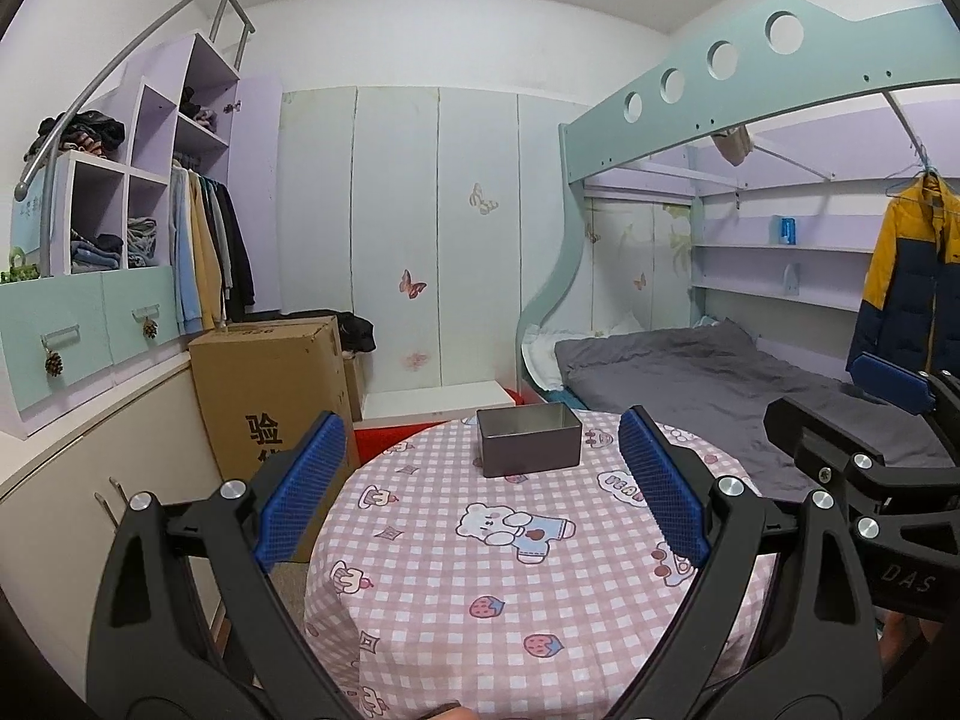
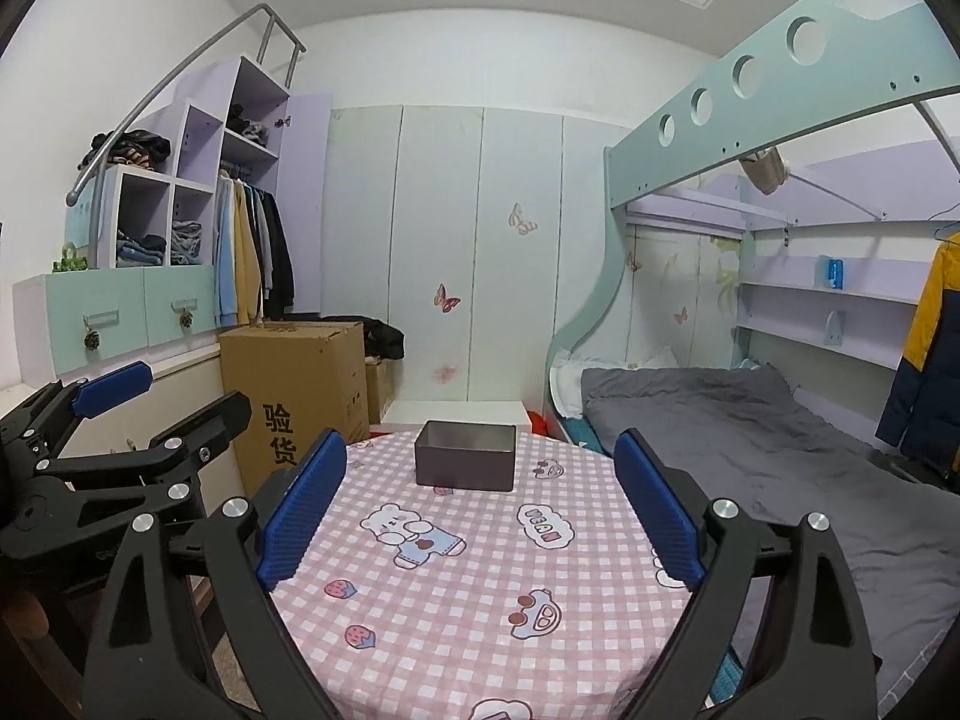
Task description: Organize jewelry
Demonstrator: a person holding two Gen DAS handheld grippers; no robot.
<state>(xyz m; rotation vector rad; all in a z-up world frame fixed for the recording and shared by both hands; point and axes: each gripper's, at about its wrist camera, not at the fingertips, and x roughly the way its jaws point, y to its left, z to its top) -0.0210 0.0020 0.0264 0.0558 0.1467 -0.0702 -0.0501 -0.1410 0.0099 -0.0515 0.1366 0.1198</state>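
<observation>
— While both tools hang over the near edge, where is the box?
— Seen along the left gripper (image 1: 482,486), the small grey rectangular metal tin (image 1: 529,441) stands at twelve o'clock, on the far side of the round tabletop under its pink-and-white checked cloth with cartoon bears (image 1: 456,600). Its top is open and only bare metal wall shows inside from here; the bottom is hidden.
— Is anything held?
— No. The blue ribbed fingers (image 1: 303,480) of the left gripper are spread wide with only cloth between them. The right gripper (image 2: 480,507) is likewise released, its blue fingers (image 2: 657,504) far apart and empty.
— How do the two sit to each other?
— Side by side. From the left one, the right shows at three o'clock; from the right one, the left shows at nine o'clock.
— And around the tabletop?
— A brown cardboard carton printed with black characters (image 1: 273,396) stands at ten o'clock on the floor, and a bunk bed with a grey blanket (image 1: 708,372) lies at two o'clock. No jewellery can be made out anywhere.
</observation>
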